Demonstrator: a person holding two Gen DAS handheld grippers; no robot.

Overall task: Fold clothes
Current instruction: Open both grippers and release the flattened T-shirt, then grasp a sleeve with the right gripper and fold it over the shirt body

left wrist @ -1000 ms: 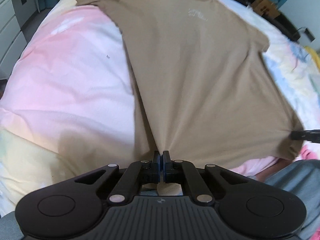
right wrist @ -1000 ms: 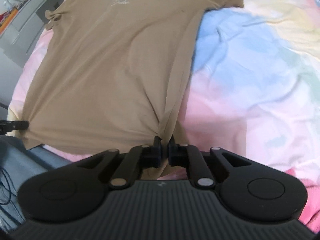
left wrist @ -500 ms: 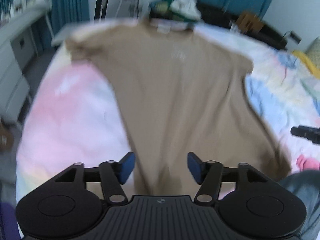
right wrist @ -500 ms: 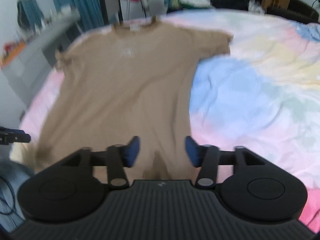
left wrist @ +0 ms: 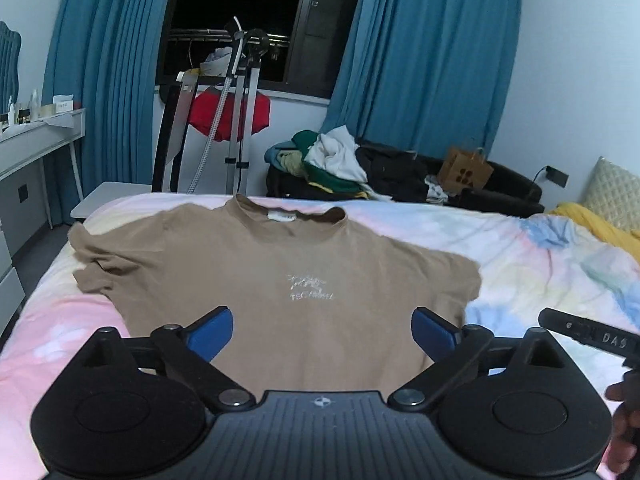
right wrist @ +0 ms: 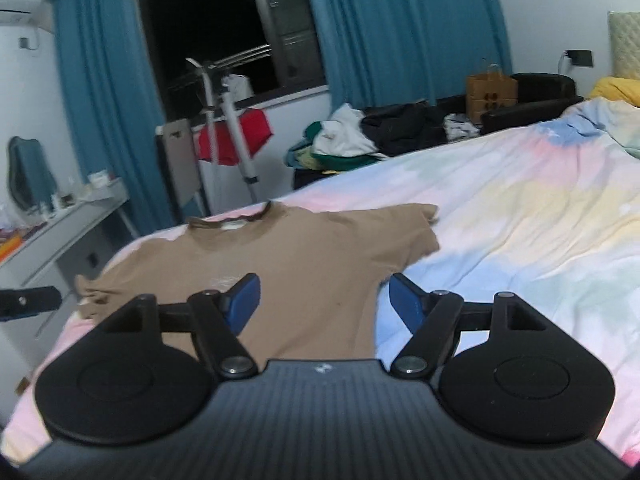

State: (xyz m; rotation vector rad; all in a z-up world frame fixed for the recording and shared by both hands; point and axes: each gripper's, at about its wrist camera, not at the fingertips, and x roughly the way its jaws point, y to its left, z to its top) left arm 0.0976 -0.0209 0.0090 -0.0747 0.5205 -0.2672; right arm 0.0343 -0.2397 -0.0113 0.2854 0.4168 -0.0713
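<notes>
Left wrist view: my left hand-held gripper [left wrist: 322, 330] is raised above the bed [left wrist: 540, 256] with its blue-padded fingers [left wrist: 210, 333] spread wide, holding nothing. Between and beyond them the tan T-shirt [left wrist: 256, 280] lies flat, front up, on the pastel tie-dye bedspread, collar toward the far edge of the bed and both short sleeves spread out to the sides. A pale printed logo [left wrist: 310, 287] marks the chest. The sleeve at the left of this view is rumpled; the other lies smoother. At the right edge a black part of my right hand-held gripper [left wrist: 588, 334] shows, with part of my hand [left wrist: 622, 420] below it.

Right wrist view: my right hand-held gripper [right wrist: 323, 300] is likewise wide apart and empty, above the near part of the shirt [right wrist: 304, 264]. The shirt occupies the left portion of the bed [right wrist: 520, 216]; the bedspread to its right is bare.

Background, both views: blue curtains [left wrist: 420, 60] frame a dark window [left wrist: 248, 12]; a clothes rack [left wrist: 240, 120] carries a red garment [left wrist: 256, 114]; a heap of clothes [left wrist: 332, 160] and a brown paper bag [left wrist: 464, 168] rest on a dark sofa [left wrist: 504, 192] beyond the bed; a white table [left wrist: 36, 140] stands at the left.
</notes>
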